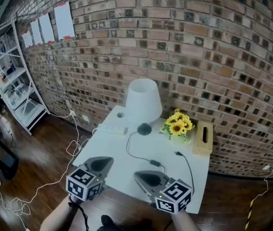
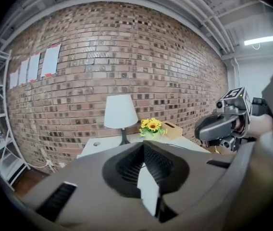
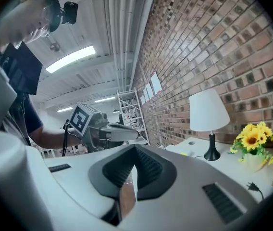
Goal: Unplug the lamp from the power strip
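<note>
With left gripper (image 1: pixel 108 160) and right gripper (image 1: pixel 139 175) both pressed together and empty, the loose cord (image 1: pixel 135 156) could be snagged and the lamp (image 1: pixel 143 100) toppled

You've got a lamp (image 1: pixel 143 100) with white shade and black base, white table (image 1: pixel 122 170), white power strip (image 1: pixel 112 129), black cord (image 1: pixel 135 154), yellow flowers (image 1: pixel 177 124), tan box (image 1: pixel 203 138), red-brown brick wall (image 1: pixel 199 42) mottled with darker bricks, dark brown floor (image 1: pixel 55 148), and a grey left gripper (image 1: pixel 108 160) and right gripper (image 1: pixel 137 175) with black-and-white square-marker cubes.
</note>
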